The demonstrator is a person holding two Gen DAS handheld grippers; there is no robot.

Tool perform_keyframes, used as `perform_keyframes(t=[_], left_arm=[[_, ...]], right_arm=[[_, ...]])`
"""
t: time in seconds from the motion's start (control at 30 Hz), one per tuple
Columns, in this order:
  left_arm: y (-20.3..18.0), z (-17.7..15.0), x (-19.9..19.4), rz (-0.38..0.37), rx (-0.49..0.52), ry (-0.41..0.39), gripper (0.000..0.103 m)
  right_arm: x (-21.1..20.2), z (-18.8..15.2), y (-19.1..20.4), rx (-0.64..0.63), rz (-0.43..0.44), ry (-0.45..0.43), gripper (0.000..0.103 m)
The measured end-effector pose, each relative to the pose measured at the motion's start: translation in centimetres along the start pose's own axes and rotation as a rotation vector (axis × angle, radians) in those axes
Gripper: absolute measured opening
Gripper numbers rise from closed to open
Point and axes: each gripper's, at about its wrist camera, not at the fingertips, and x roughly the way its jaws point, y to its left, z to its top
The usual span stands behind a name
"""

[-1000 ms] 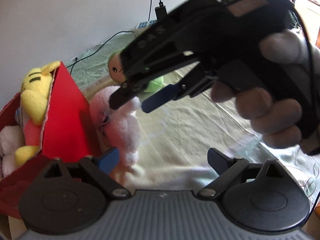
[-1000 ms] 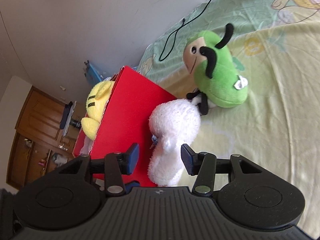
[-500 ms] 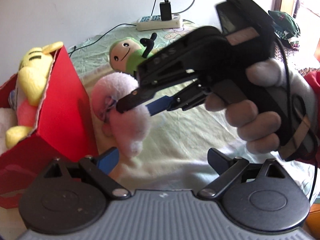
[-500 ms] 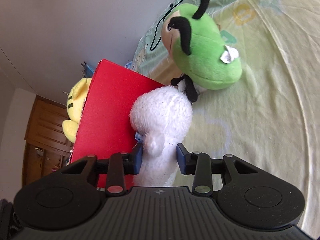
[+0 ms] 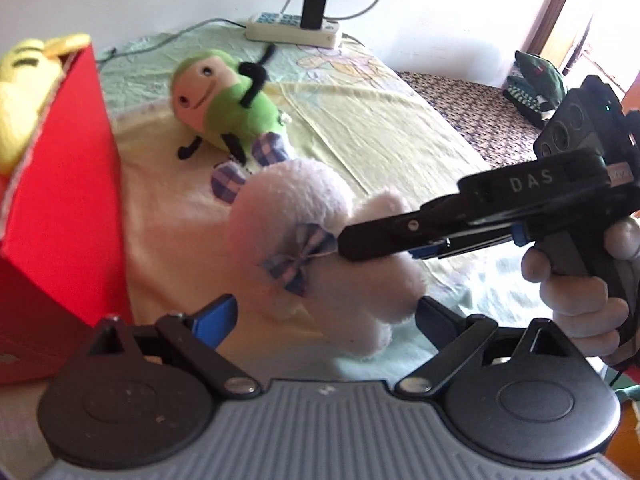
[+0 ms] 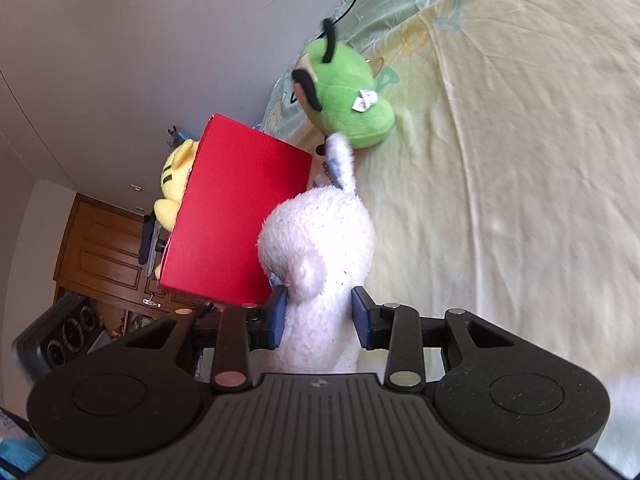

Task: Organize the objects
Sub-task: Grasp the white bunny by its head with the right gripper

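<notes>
Bed [image 5: 400, 128]: white plush [image 6: 320, 264] now lifted beside red box [image 6: 240, 216], right gripper [image 6: 318, 316] fingers pinching it. Left gripper [image 5: 324, 316] fingers spread. Box drop next, probably.

Three soft plush toys show: one fluffy white plush with a checked bow [image 5: 316, 248], one green plush with black antennae [image 5: 228, 100], one yellow plush [image 5: 20, 92]. One red cardboard box [image 5: 60, 208]. One white power strip [image 5: 292, 32], upper middle. Two black tools.
</notes>
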Motion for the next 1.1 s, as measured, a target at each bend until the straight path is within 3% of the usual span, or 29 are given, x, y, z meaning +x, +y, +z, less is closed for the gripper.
perform_keyframes(t=[0.2,0.37,0.6,0.87,1.1], left_arm=[[-0.5,0.6,0.8,-0.045,-0.006,0.005,0.095],[0.5,1.0,1.5,-0.132,-0.065,0.038,0.095],[1.7,1.9,2.7,-0.169,-0.169,0.066,0.093],[1.2,3.0,3.2,-0.170,-0.135,0.092,0.088],[-0.2,2.0,1.0,-0.143,-0.060,0.111,0.087]], right_arm=[[-1.1,0.4,-0.1,0.006,0.000,-0.043,0.044],[-1.2,1.5,0.4,0.005,0.041,-0.060,0.051],[0.2,1.9,-0.2,0.028,0.036,-0.016,0.047],[-1.1,1.0,-1.0,0.083,0.068,-0.018,0.039],[-1.7,-1.5,0.2,0.134,0.091,0.025,0.036]])
